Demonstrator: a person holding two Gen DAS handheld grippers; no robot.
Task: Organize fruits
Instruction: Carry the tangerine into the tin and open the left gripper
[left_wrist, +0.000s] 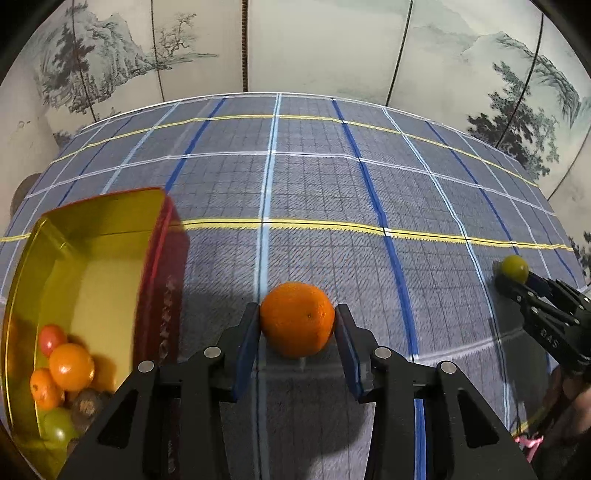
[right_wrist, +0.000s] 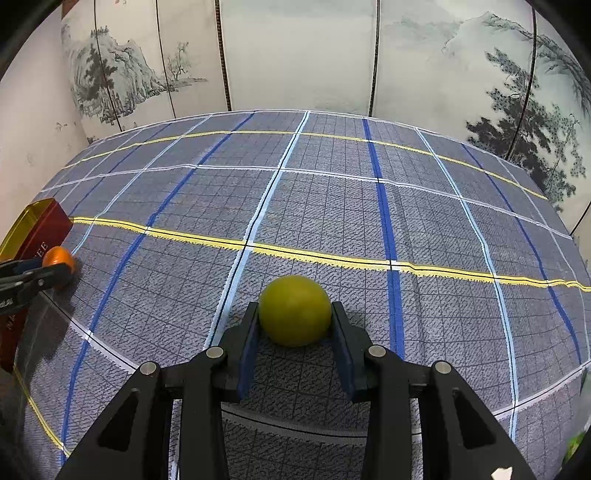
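I've got both claws loaded. Left gripper (left_wrist: 297, 319) is closed to fruit width on the orange (left_wrist: 297, 318), pads touching both sides, fruit low over the plaid cloth (left_wrist: 332, 184) just right of the tin (left_wrist: 162, 266). Tin's gold inside already has several fruits (left_wrist: 61, 376) piled at the near end, so that's prob the drop spot. Right gripper (right_wrist: 294, 314) pinches the green fruit (right_wrist: 294, 309) the same way, well apart from the tin, w/ a longer carry ahead.

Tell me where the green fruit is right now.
The green fruit sits between the right tongs on the plaid tablecloth, far right of the orange.
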